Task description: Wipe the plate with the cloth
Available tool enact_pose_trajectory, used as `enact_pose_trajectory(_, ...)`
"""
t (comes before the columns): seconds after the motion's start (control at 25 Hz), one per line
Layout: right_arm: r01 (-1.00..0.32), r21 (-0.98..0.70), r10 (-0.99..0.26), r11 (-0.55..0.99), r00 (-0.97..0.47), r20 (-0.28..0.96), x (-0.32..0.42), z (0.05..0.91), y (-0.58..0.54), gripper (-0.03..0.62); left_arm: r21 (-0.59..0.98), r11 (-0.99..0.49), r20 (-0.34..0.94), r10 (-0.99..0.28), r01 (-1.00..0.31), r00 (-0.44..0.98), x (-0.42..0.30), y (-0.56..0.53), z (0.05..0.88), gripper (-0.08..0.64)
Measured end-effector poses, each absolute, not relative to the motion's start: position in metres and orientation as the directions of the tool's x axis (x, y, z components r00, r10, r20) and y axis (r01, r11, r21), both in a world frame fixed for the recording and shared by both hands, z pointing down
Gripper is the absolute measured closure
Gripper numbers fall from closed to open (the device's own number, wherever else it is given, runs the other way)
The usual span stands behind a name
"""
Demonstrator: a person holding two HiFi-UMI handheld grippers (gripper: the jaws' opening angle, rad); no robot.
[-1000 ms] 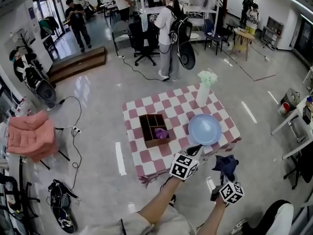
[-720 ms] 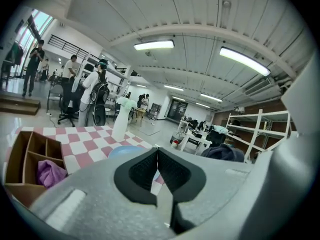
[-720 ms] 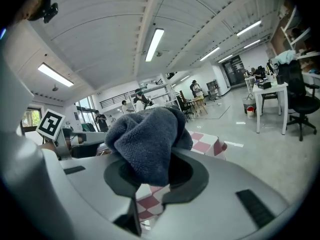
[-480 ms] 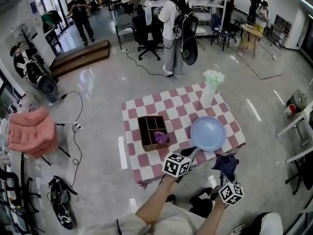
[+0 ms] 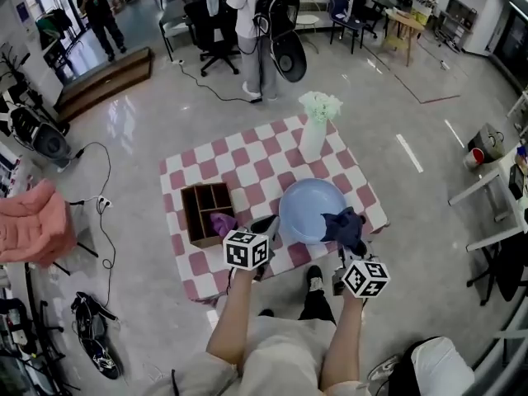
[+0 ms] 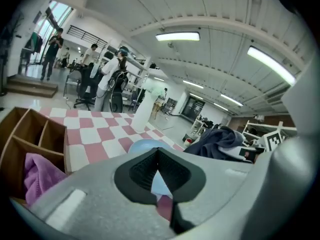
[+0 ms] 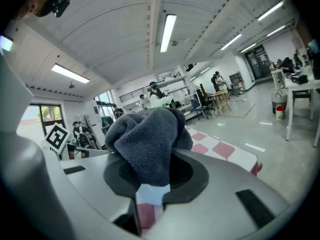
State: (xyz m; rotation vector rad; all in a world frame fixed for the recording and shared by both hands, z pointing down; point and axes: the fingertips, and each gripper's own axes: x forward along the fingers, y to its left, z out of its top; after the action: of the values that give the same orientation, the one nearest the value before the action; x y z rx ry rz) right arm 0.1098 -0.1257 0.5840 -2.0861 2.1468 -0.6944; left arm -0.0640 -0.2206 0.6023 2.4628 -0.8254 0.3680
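Note:
A light blue plate [image 5: 307, 207] lies near the front edge of the checkered table [image 5: 247, 167]. My right gripper [image 5: 352, 244] is shut on a dark blue cloth [image 5: 344, 226], which hangs over the plate's near right rim. In the right gripper view the cloth [image 7: 145, 139] bulges out between the jaws, with a strip of plate [image 7: 150, 194] below it. My left gripper [image 5: 266, 228] is shut with nothing in it, just left of the plate. In the left gripper view its jaws [image 6: 157, 159] meet, and the plate [image 6: 145, 145] lies just beyond them.
A wooden divided box [image 5: 205, 211] with a purple cloth [image 5: 223, 223] in it stands left of the plate. A white vase of flowers [image 5: 313, 139] stands behind the plate. People, office chairs and side tables are across the room.
Both grippers have moved forward from in front of the table to over it. The cloth now hangs at the plate's rim, and the left gripper has come beside the plate.

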Motion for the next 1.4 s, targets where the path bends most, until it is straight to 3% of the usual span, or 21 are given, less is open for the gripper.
enact_pose_trajectory(0.24, -0.916, -0.383, -0.932, 0.122, -0.238, 0.272, 0.128, 0.579, -0.197, 0.505, 0.513, -0.496, 0.492, -0.499, -0.701, 0.713, -0.056, -0.254, 0.644, 0.551)
enact_pose_trajectory(0.48, -0.882, -0.337, -0.82, 0.329, -0.444, 0.361, 0.116, 0.613, -0.244, 0.504, 0.584, -0.266, 0.547, -0.569, -0.767, 0.614, -0.064, -0.281, 0.684, 0.549)
enact_pose_trajectory(0.52, -0.868, -0.349, -0.801, 0.353, -0.473, 0.368, 0.114, 0.619, -0.248, 0.505, 0.602, -0.226, 0.548, -0.58, -0.766, 0.602, -0.066, -0.282, 0.69, 0.535)
enact_pose_trajectory(0.6, -0.841, -0.38, -0.769, 0.385, -0.52, 0.371, 0.114, 0.626, -0.259, 0.503, 0.647, -0.162, 0.549, -0.578, -0.745, 0.603, -0.062, -0.284, 0.698, 0.431)
enact_pose_trajectory(0.76, -0.793, -0.427, -0.721, 0.434, -0.59, 0.363, 0.119, 0.632, -0.276, 0.503, 0.647, -0.102, 0.615, -0.516, -0.756, 0.596, -0.047, -0.283, 0.721, 0.393)
enact_pose_trajectory(1.16, -0.732, -0.449, -0.628, 0.513, -0.676, 0.386, 0.136, 0.658, -0.287, 0.503, 0.563, -0.084, 0.726, -0.424, -0.822, 0.541, -0.023, -0.274, 0.765, 0.397)
enact_pose_trajectory(1.24, -0.716, -0.464, -0.619, 0.522, -0.692, 0.372, 0.138, 0.659, -0.289, 0.503, 0.562, -0.057, 0.732, -0.43, -0.825, 0.529, -0.026, -0.273, 0.769, 0.443)
enact_pose_trajectory(1.28, -0.708, -0.469, -0.614, 0.528, -0.699, 0.367, 0.138, 0.659, -0.29, 0.503, 0.572, -0.047, 0.729, -0.429, -0.819, 0.533, -0.027, -0.271, 0.771, 0.501)
enact_pose_trajectory(1.4, -0.687, -0.461, -0.591, 0.562, -0.723, 0.356, 0.13, 0.658, -0.296, 0.503, 0.614, -0.063, 0.694, -0.431, -0.787, 0.576, -0.02, -0.265, 0.77, 0.53)
